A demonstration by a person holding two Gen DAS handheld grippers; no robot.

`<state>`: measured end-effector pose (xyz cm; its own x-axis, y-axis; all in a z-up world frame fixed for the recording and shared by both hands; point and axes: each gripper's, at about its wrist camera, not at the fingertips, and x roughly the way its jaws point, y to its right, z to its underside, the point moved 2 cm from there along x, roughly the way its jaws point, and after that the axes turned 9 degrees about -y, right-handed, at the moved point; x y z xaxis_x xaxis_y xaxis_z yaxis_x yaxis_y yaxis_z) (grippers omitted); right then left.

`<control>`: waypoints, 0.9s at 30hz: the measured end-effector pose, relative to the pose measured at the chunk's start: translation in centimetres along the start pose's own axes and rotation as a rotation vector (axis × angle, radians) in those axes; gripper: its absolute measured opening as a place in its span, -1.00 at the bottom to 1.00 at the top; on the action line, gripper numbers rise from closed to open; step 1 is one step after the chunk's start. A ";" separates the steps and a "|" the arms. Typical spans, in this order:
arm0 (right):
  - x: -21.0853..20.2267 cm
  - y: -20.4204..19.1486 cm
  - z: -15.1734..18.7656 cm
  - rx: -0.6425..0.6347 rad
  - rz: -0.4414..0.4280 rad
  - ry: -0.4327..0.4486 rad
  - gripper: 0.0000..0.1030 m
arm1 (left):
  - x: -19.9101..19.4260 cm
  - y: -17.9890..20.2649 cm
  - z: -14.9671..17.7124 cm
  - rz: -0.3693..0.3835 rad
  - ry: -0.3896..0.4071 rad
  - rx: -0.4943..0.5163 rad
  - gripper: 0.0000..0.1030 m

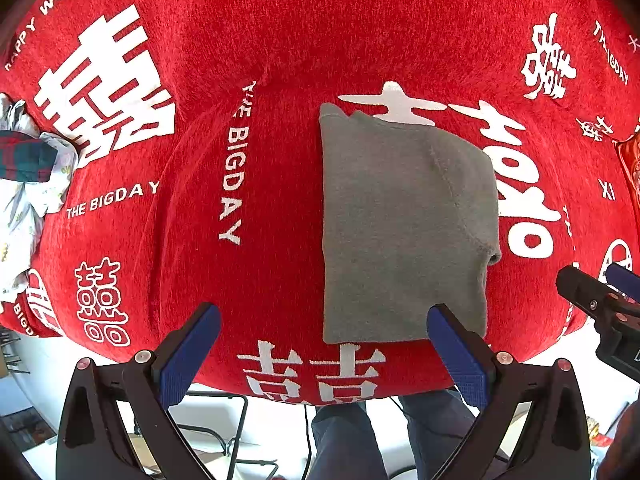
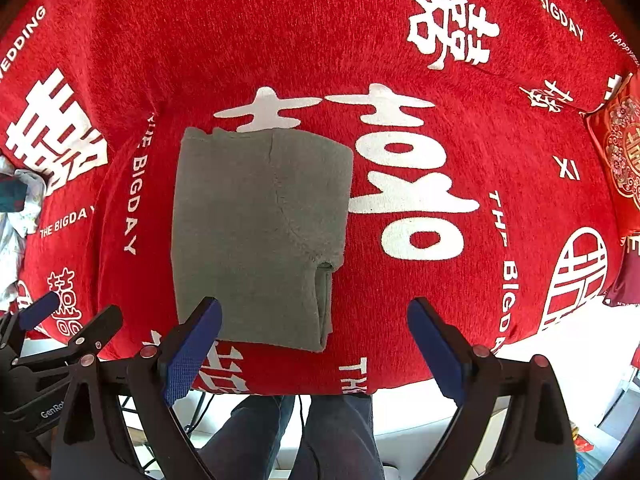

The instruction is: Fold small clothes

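A grey knitted garment (image 1: 404,224) lies folded into a tall rectangle on the red cloth (image 1: 280,40); it also shows in the right wrist view (image 2: 256,232). My left gripper (image 1: 324,344) is open and empty, held above the garment's near left corner. My right gripper (image 2: 314,340) is open and empty, above the garment's near right corner. The right gripper shows at the right edge of the left wrist view (image 1: 600,296), and the left gripper at the left edge of the right wrist view (image 2: 60,320).
The red cloth (image 2: 440,60) with white characters covers the table. A pile of other clothes (image 1: 24,184) lies at the far left. A red embroidered cushion (image 2: 624,160) sits at the right edge. The table's front edge and a person's legs (image 2: 320,432) are below.
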<state>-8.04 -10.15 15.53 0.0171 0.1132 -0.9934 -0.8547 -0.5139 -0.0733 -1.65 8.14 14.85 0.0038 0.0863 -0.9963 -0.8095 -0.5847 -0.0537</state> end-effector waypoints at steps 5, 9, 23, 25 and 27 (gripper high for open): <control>0.0 0.0 0.0 0.000 0.000 0.001 0.85 | 0.0 0.0 0.0 0.001 0.002 -0.004 1.00; -0.1 0.0 0.0 0.001 0.001 0.002 0.85 | 0.0 0.0 0.0 0.000 0.002 -0.001 1.00; -0.1 0.0 0.1 0.003 -0.001 0.002 0.85 | 0.0 0.0 0.1 0.000 0.002 -0.001 1.00; -0.1 0.0 0.1 0.003 0.000 0.002 0.85 | 0.0 0.0 0.0 -0.001 0.002 -0.001 1.00; -0.1 -0.1 0.2 0.004 0.000 0.002 0.85 | 0.0 0.0 0.0 0.000 0.003 -0.001 1.00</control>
<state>-8.08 -10.00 15.64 0.0187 0.1113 -0.9936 -0.8567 -0.5106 -0.0733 -1.68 8.15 14.88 0.0057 0.0840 -0.9964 -0.8089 -0.5854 -0.0540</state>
